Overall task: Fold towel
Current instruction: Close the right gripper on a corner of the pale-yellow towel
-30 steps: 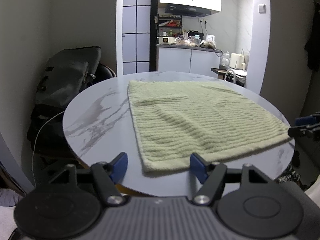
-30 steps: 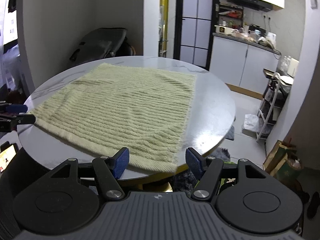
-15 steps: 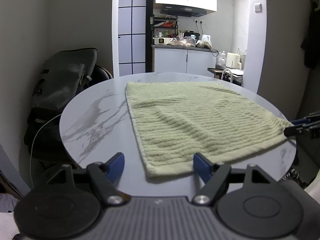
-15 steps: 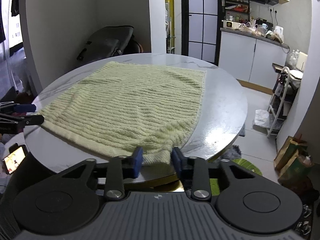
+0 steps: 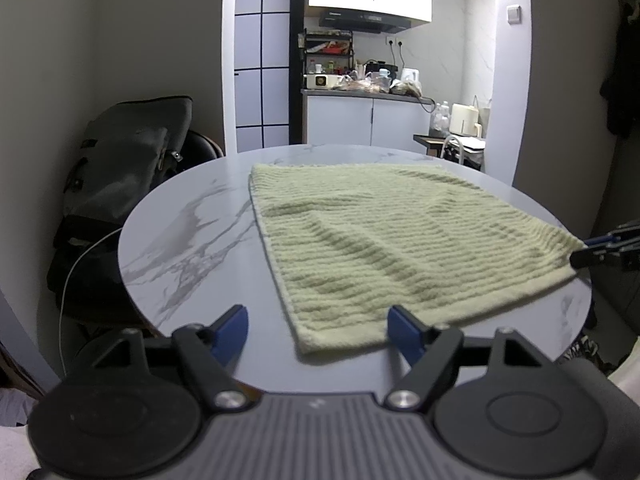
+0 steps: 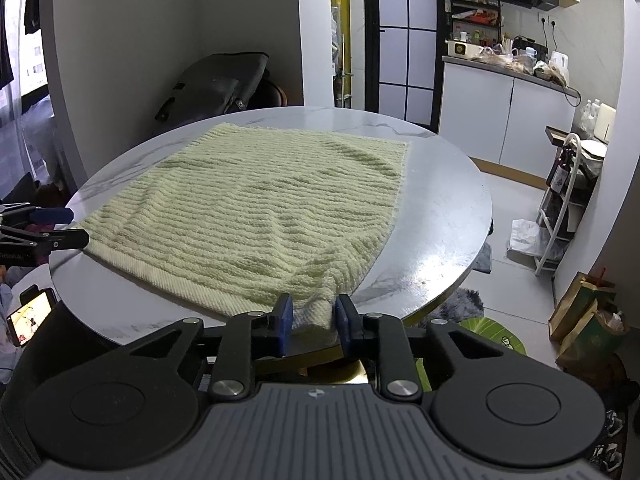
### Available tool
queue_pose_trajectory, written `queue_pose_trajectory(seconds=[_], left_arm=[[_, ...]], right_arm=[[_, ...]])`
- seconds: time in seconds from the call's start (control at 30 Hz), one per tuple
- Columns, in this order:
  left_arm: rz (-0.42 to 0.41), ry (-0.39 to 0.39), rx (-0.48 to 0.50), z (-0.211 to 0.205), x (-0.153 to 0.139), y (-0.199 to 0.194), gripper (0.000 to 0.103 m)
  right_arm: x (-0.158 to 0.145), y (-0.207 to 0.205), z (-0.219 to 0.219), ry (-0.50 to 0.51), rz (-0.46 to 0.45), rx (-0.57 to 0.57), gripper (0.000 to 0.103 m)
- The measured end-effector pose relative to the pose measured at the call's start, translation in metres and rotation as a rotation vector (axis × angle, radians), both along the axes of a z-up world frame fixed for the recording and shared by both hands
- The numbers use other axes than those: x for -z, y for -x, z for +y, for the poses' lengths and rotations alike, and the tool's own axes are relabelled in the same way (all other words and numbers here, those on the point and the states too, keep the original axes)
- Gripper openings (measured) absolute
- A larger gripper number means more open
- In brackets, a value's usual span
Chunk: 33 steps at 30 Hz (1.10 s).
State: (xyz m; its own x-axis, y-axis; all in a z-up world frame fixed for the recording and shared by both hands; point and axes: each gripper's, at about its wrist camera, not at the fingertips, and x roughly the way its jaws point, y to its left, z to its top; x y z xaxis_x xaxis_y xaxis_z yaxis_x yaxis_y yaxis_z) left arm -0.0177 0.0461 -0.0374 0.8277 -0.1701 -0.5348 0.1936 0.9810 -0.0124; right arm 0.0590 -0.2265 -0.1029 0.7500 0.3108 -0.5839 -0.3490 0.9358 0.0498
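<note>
A pale green ribbed terry towel (image 5: 396, 248) lies spread flat on a round, glossy marble-patterned table (image 5: 192, 240), covering most of the top. It is roughly square, so no long axis stands out; its raised ribs run parallel to the near hemmed edge, and its near corners reach the table's front rim. The weave is thick and looped, with a few soft ridges across the middle. The right gripper (image 6: 314, 316) has its blue-padded fingers (image 6: 285, 316) drawn nearly together on the towel's near right corner, which bunches up between them at the table's rim. The left gripper (image 5: 318, 330) is spread wide, its blue pads (image 5: 232, 330) flanking the towel's near left corner without touching it, just at the table's front edge. Behind the table, to its left, a dark grey bag (image 5: 132, 160) leans against the wall; beyond the table stands a white kitchen cabinet (image 5: 364, 124) with a cluttered countertop.
</note>
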Motion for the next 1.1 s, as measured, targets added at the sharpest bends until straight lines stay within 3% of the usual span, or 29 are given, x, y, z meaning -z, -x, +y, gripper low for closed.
queue_pose_trajectory(seconds=[0.23,0.83,0.97,1.07,1.1], left_arm=[[0.004,-0.005,-0.004,0.0,-0.001,-0.001,0.08],[-0.047,-0.001,0.054,0.005,0.006,-0.004,0.083],[-0.051,0.01,0.058,0.009,0.005,-0.01,0.083],[-0.053,0.025,0.053,0.014,0.003,-0.017,0.083],[-0.054,0.028,0.053,0.015,0.002,-0.019,0.083]], right_arm=[[0.001,0.001,-0.006,0.01,-0.007,-0.027,0.042],[-0.001,-0.003,-0.012,0.008,-0.015,-0.082,0.043],[-0.009,-0.005,-0.007,0.011,-0.021,-0.089,0.039],[-0.015,-0.007,-0.004,0.013,-0.026,-0.094,0.023],[-0.017,-0.007,-0.002,0.013,-0.027,-0.096,0.022]])
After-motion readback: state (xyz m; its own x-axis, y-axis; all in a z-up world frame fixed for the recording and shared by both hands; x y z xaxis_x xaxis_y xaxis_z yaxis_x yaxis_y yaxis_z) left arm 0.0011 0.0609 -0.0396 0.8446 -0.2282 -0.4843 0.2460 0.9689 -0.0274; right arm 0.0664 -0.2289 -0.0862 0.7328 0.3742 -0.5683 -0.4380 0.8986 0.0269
